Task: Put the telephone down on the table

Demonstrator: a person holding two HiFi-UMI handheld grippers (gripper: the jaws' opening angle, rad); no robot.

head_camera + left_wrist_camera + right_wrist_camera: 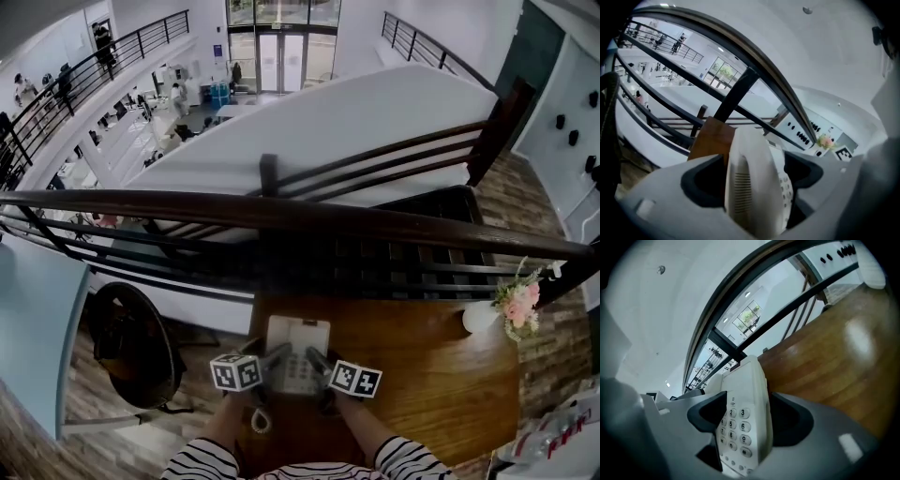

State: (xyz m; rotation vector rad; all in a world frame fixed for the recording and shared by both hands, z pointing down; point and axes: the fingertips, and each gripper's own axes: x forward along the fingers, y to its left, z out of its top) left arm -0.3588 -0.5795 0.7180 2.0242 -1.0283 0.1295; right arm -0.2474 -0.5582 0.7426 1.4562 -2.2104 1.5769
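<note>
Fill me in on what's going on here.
A person holds a claw in each hand, and both are shut on a white telephone over a wooden table beside a railing. The left claw grips the handset side, the right claw the keypad side. Whether the telephone rests on the table yet cannot be told. A vase of pink flowers stands toward the table's far right.
</note>
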